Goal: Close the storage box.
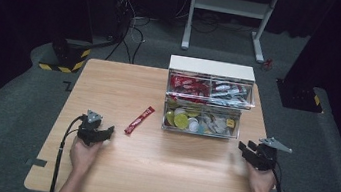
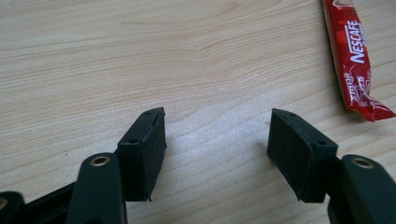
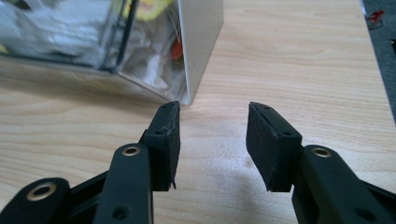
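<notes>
A: How many sachets lie loose on the table [image 1: 110, 82]?

B: One red coffee sachet [image 1: 139, 120], just ahead and to the right of the left gripper [image 1: 102, 133]. That gripper's jaws stand wide apart over bare wood, nothing between them.

A: And the right gripper [image 1: 247, 151]?

B: Also parted and empty, its two pads [image 3: 164, 135] near the lower corner of the clear drawer box [image 1: 211, 67], which sits ahead and to its left. The box has two drawers, both pulled out, sachets above, pods below.

Each hand-held gripper [image 1: 112, 131] [image 1: 241, 147] is black, with flat dark pads [image 2: 144, 154], brass-ringed pivot holes, a grey three-cornered top plate, and a black trailing cable.
</notes>
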The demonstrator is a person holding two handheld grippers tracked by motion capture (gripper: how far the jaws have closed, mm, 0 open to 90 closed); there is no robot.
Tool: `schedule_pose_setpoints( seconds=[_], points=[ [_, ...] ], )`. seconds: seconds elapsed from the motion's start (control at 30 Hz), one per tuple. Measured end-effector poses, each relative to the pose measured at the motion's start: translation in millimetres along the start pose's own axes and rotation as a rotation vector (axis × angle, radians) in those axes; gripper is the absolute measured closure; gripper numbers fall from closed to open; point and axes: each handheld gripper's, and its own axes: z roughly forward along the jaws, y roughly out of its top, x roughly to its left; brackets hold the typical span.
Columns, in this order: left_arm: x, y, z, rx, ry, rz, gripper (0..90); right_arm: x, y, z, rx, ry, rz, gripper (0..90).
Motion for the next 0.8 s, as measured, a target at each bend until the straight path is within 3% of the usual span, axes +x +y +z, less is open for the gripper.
schedule_pose_setpoints(
  seconds=[0.3, 0.53, 0.8],
  points=[
    [0.2, 0.0, -0.2, 0.001, 0.001, -0.007, 37.3, 6.9, -5.2, 14.6, 0.054, -0.059, -0.06, 54.0],
    [0.0, 0.0, -0.2, 0.003, 0.004, -0.007, 37.3, 6.2, -6.8, 20.7, 0.065, -0.065, -0.044, 52.5],
    [-0.1, 0.0, -0.2, 0.003, 0.006, -0.003, 36.8, 5.8, -7.7, 25.2, 0.092, -0.06, -0.063, 46.6]
  ],
)
